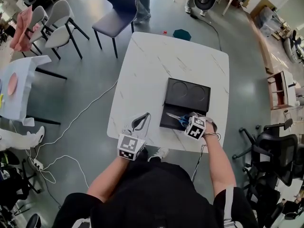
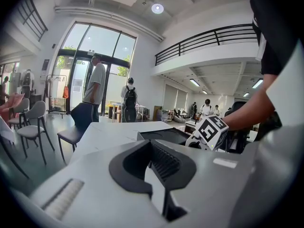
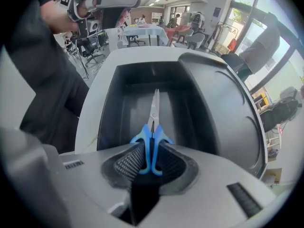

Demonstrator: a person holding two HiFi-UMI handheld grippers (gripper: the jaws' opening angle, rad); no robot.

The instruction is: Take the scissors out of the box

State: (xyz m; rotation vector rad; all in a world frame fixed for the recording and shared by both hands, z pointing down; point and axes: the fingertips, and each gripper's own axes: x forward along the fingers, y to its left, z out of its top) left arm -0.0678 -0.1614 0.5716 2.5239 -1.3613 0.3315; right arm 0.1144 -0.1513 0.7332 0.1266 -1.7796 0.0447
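Note:
A black box [image 1: 167, 121] lies open on the white marble table [image 1: 156, 65], its lid [image 1: 187, 94] folded back on the far side. Blue-handled scissors [image 1: 179, 118] [image 3: 153, 127] are over the box's base [image 3: 118, 108], blades pointing away from me. My right gripper [image 1: 187, 119] [image 3: 151, 151] is shut on the blue handles. My left gripper [image 1: 144, 118] [image 2: 152, 148] hovers at the table's near left edge, beside the box, fingertips together and holding nothing. The right gripper's marker cube [image 2: 211, 129] shows in the left gripper view.
A teal object [image 1: 182, 34] and a small red one [image 1: 165, 32] sit at the table's far edge. Chairs [image 1: 116, 13] stand beyond the table, an office chair [image 1: 280, 148] at the right, white cables [image 1: 80, 115] on the floor at the left.

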